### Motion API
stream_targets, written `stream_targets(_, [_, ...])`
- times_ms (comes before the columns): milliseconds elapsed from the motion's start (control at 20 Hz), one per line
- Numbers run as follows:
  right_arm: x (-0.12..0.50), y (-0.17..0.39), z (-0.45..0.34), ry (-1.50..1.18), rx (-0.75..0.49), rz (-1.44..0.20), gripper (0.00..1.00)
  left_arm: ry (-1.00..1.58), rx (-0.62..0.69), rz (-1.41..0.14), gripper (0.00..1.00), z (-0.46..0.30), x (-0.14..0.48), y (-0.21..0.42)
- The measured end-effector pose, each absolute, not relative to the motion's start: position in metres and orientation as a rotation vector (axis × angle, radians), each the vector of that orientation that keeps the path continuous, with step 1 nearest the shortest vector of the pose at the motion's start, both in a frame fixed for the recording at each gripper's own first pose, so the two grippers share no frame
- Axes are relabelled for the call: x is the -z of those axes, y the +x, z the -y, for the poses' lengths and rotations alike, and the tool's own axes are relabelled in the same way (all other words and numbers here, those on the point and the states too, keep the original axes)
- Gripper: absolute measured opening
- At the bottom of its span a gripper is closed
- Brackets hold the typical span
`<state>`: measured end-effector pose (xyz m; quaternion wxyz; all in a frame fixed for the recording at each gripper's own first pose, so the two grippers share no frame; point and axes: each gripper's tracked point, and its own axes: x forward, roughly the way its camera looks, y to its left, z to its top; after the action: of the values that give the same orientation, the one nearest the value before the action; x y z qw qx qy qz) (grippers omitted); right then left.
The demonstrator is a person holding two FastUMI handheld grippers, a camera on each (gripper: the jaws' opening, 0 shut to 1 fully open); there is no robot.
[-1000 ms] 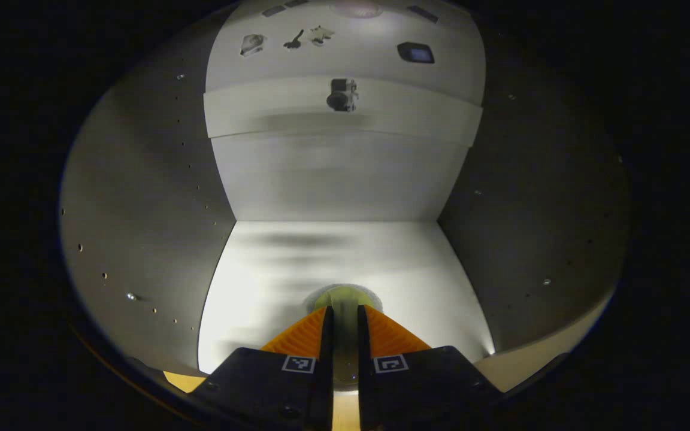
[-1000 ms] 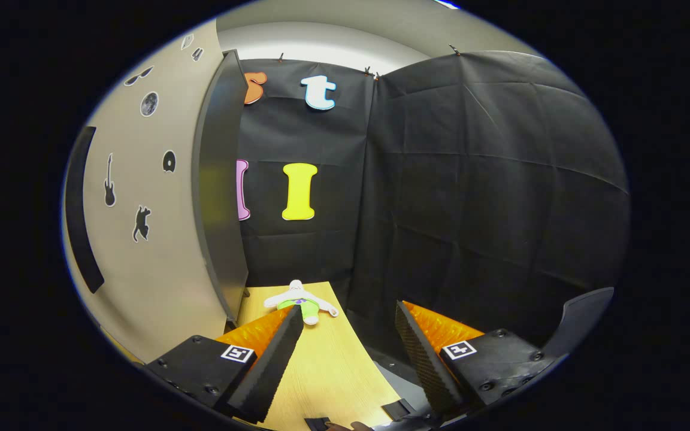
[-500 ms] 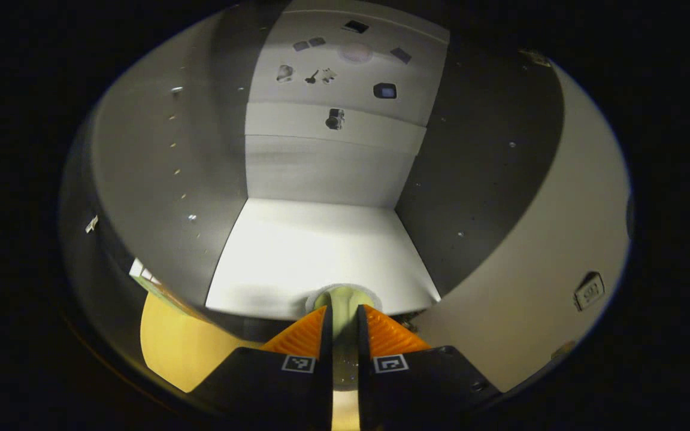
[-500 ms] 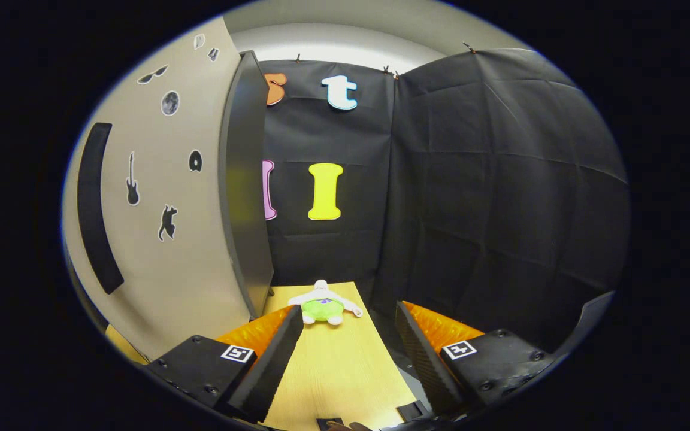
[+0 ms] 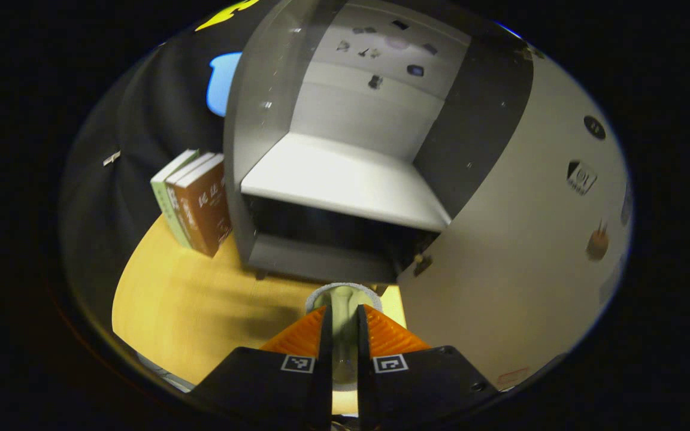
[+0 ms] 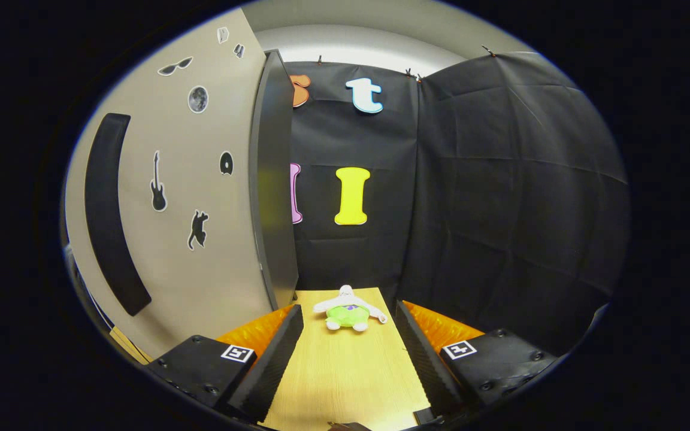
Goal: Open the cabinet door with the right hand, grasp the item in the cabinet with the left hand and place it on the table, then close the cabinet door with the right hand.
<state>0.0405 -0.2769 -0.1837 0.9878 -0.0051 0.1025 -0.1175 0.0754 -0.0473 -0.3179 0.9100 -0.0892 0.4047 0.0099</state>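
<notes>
In the left gripper view, the left claw (image 5: 342,317) at bottom centre is narrow, both fingers pressing a pale green item (image 5: 342,299) held above the desk (image 5: 189,305). The open cabinet (image 5: 345,179) fills the upper middle, books (image 5: 195,200) to its left. In the right gripper view, the right claw (image 6: 348,326) is wide and holds nothing; the door (image 6: 201,197) stands at left, a plush toy (image 6: 348,311) on the desk between its fingers.

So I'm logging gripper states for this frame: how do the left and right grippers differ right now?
The left gripper is shut on a pale green item, while the right gripper is open and holds nothing. The left gripper faces the open cabinet and its door, above the table; the right gripper faces a plush toy lying on the table. Both are over the same wooden table.
</notes>
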Motion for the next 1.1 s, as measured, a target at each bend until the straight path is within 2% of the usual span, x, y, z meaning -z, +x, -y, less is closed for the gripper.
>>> stream_targets(200, [0.179,0.044,0.266,0.008,0.22,-0.178,0.98,-0.231,-0.037,-0.898,0.21,0.036,0.385,0.033])
stream_targets(600, [0.185,0.042,0.256,-0.016,0.214,-0.21,0.98,-0.158,-0.048,-0.98,0.19,0.036,0.497,-0.034])
stream_targets(950, [0.206,0.038,0.251,-0.091,0.22,-0.278,0.98,-0.145,-0.071,-1.037,0.24,0.03,0.546,-0.057])
stream_targets(1100, [0.208,0.037,0.253,-0.107,0.224,-0.284,0.98,-0.141,-0.064,-1.051,0.23,0.033,0.555,-0.059])
